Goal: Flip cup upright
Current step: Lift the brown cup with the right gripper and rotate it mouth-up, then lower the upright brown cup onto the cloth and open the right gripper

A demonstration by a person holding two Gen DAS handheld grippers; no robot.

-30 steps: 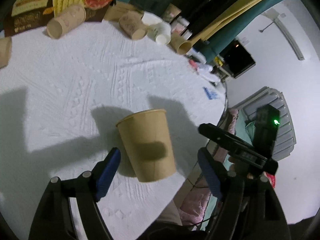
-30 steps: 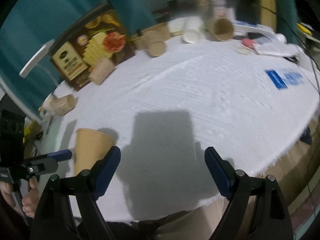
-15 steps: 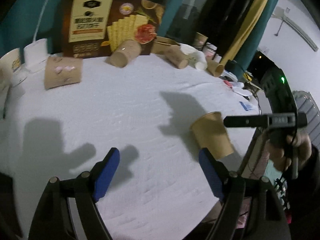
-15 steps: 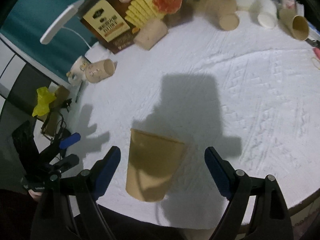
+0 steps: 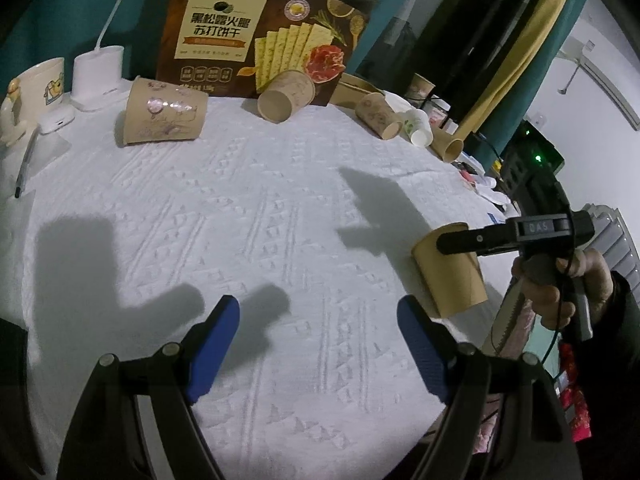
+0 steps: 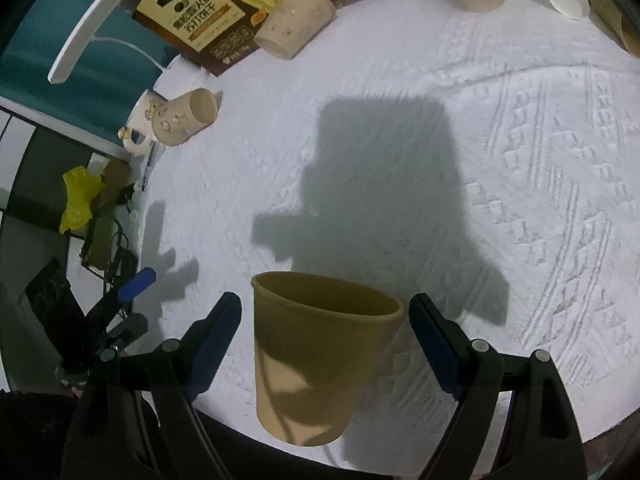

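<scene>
A plain brown paper cup (image 6: 320, 356) stands upright, mouth up, near the front edge of the white tablecloth (image 6: 500, 140). It also shows in the left wrist view (image 5: 450, 276) at the right. My right gripper (image 6: 326, 320) is open, its blue-padded fingers either side of the cup without touching it. My left gripper (image 5: 318, 328) is open and empty over bare cloth, well left of the cup. In the left wrist view a right gripper finger (image 5: 472, 242) crosses the cup's upper part.
Several paper cups lie on their sides along the table's far edge, such as a patterned cup (image 5: 160, 112) and another cup (image 5: 286, 96). A cracker box (image 5: 260, 36) stands behind them. A mug (image 5: 30, 92) and lamp base (image 5: 98, 72) sit far left.
My left gripper has let go of the cup and swung away to the left. My right gripper has come over the cup, which now stands between its open fingers.
</scene>
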